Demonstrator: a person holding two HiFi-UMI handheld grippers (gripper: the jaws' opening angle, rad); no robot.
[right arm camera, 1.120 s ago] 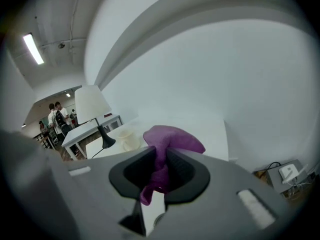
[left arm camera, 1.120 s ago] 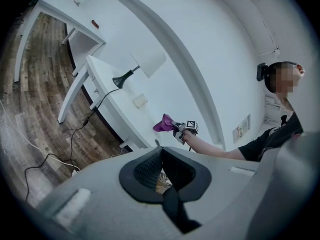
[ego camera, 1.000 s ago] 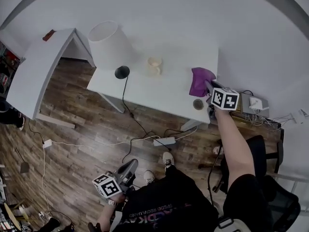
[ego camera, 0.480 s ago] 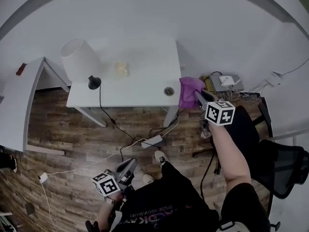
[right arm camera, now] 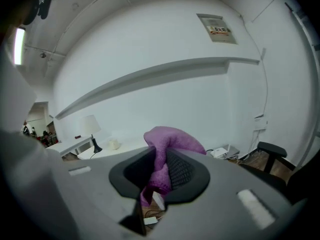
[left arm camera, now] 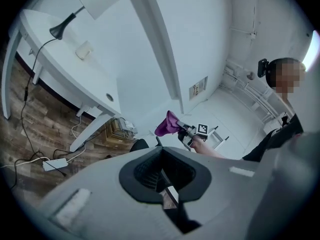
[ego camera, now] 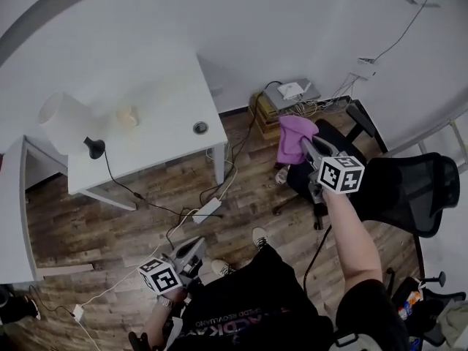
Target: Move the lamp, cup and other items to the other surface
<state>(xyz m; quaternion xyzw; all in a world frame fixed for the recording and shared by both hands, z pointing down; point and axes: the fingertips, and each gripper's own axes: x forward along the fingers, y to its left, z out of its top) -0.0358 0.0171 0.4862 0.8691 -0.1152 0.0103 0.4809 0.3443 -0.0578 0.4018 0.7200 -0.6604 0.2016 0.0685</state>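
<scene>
Cloth [ego camera: 296,139], purple, is seen pinched between the jaws of the right gripper [ego camera: 309,146]. It is held out above a black chair [ego camera: 409,189], well apart from the white table [ego camera: 168,86]. In the right gripper view the fabric is bunched over the jaws and drapes down between them, with the pads closed on it. The left gripper [ego camera: 194,246] is held low beside the person's body, over the wood floor [ego camera: 110,232]. Its jaws are drawn together and nothing is caught between them. The lamp [ego camera: 67,123] and the cup [ego camera: 128,115] stand on the table, the lamp at its left end and the cup just to its right. Both are well apart from either gripper.

In the head view the right jaw tips are covered by the cloth. The lamp's shade is washed out against the table top, and the cup is too small for any detail to be made out. A second white surface [ego camera: 11,218] is cut off by the left edge of the head view. The lower half of each gripper view is filled by the gripper's own body.

Counted: one cloth, one lamp, one cup, two grippers, two white surfaces and one power strip [ego camera: 207,210] on the floor.
</scene>
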